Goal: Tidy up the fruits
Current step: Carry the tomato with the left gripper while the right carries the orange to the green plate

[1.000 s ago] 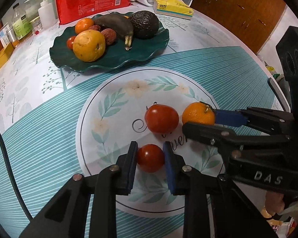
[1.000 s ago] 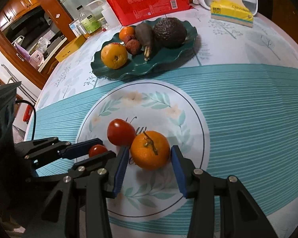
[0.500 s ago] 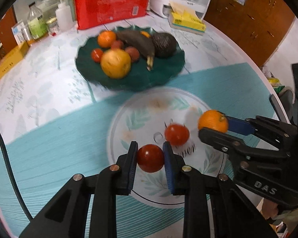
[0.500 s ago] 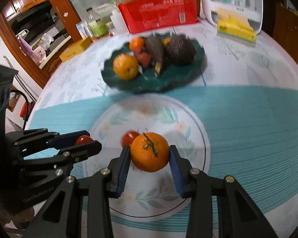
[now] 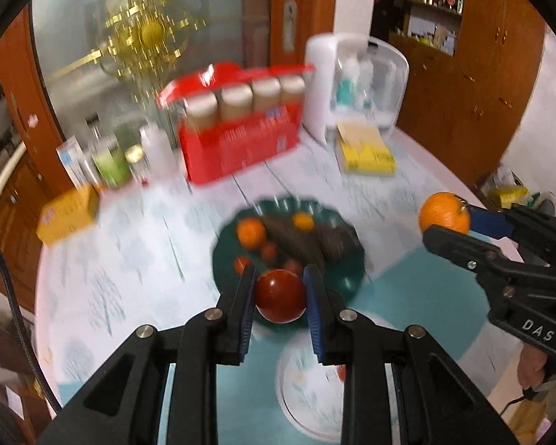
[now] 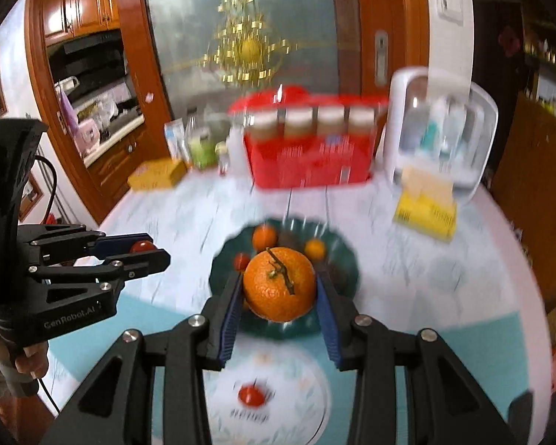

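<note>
Our left gripper (image 5: 280, 293) clamps a red tomato (image 5: 281, 296), our right gripper (image 6: 278, 291) an orange (image 6: 279, 283), both above the green plate (image 6: 346, 259). Bare tablecloth (image 5: 129, 259) rings the plate's rim; one tomato (image 6: 251, 395) remains below.

Two matte black hand-held grippers: the left hand-held gripper (image 5: 280, 298) and right hand-held gripper (image 6: 278, 298) share angular open-frame arms, silver round-head screws and ribbed blue pads (image 6: 229, 320). White lettering reads "DAS" on one body, "GenRobot.AI" on the other; a black cable (image 6: 52, 178) trails behind.
</note>
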`<state>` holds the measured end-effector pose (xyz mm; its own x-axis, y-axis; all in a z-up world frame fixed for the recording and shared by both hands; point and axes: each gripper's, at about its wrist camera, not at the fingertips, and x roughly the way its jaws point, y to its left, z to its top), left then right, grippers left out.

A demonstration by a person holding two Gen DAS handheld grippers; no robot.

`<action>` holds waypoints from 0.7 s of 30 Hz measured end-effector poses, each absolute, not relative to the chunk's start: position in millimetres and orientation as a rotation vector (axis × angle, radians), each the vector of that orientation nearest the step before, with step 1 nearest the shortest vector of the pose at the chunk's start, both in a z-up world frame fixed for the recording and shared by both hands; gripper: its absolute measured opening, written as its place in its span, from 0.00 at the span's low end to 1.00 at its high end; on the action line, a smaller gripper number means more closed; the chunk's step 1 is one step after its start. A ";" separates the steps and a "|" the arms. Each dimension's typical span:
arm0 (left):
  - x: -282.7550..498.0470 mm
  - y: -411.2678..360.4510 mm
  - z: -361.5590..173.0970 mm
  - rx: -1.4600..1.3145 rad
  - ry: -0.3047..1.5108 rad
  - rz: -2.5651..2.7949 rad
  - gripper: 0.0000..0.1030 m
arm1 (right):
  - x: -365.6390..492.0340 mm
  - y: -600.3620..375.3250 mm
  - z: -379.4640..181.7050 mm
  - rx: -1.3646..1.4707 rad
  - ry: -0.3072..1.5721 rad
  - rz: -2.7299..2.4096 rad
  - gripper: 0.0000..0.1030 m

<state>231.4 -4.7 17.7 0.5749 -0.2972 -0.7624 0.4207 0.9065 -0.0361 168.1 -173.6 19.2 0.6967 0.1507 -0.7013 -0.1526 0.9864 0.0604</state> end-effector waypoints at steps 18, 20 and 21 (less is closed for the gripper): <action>348.9 -17.4 -89.0 0.009 1.037 -0.327 0.23 | 252.7 -161.9 -81.4 -0.005 0.958 0.184 0.38; 354.1 -20.3 -105.7 0.003 1.065 -0.324 0.23 | 255.4 -161.3 -98.7 0.006 0.989 0.190 0.38; 356.8 -21.9 -114.4 0.000 1.081 -0.323 0.23 | 256.1 -161.2 -105.3 0.013 1.001 0.193 0.38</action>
